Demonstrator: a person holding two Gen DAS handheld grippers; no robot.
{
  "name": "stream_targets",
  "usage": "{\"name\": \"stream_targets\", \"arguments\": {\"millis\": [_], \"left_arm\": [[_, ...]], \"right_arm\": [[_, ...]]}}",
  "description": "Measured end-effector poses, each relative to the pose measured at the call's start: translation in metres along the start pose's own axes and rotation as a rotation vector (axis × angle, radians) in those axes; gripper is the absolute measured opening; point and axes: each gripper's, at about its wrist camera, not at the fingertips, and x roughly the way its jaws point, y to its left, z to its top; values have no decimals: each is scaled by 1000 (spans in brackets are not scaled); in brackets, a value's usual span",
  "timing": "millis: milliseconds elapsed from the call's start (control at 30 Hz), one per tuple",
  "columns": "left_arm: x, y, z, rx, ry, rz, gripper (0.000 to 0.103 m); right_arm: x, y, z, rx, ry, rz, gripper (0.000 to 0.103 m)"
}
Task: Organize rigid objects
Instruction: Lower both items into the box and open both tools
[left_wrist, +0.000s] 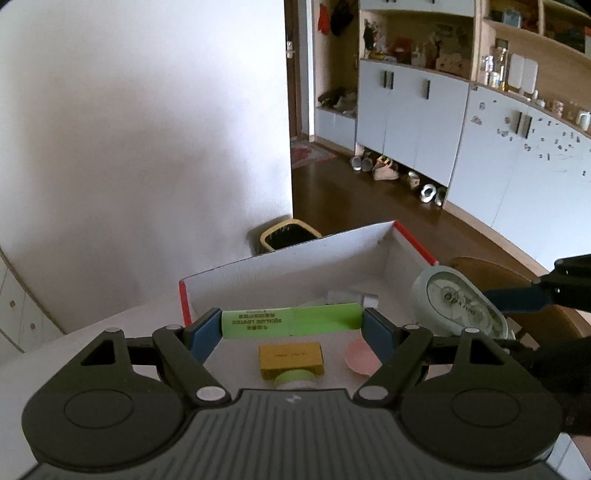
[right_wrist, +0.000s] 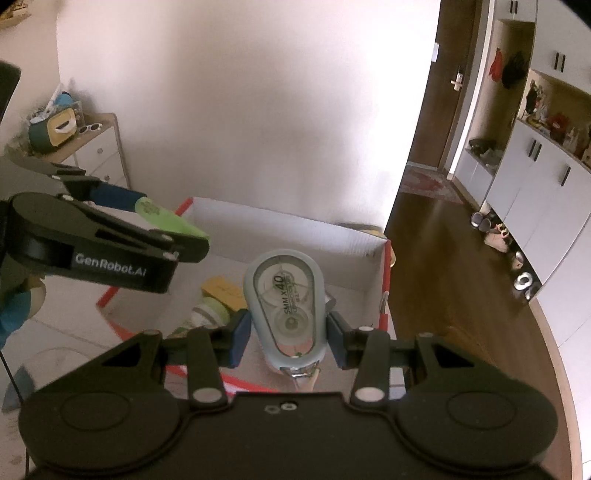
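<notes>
My left gripper is shut on a green lipstick box, held crosswise by its two ends above the white box with red edges. My right gripper is shut on a pale blue correction tape dispenser, also over that white box. In the left wrist view the tape dispenser hangs at the right. In the right wrist view the left gripper with the green lipstick box hangs at the left. A yellow box, a pink piece and a green-capped jar lie inside.
A bin with a black liner stands on the floor behind the box. A wooden chair is at the right. White cabinets and shoes line the far wall. A small drawer unit stands far left.
</notes>
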Motion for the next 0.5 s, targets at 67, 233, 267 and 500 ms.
{"name": "stream_targets", "arguments": {"millis": [67,233,267,500], "left_arm": [[13,1,4,-7,13,12,82],[46,0,8,-19,56,15,82],[52,0,7,-19,69,19,82],[97,-2,4,-11,153,31,82]], "right_arm": [[10,-2,1,-2,12,8,44],[39,-8,2,-6,63,21,44],[42,-11,1,-4,70,22,44],[79,-16,-7,-1,151,37,44]]}}
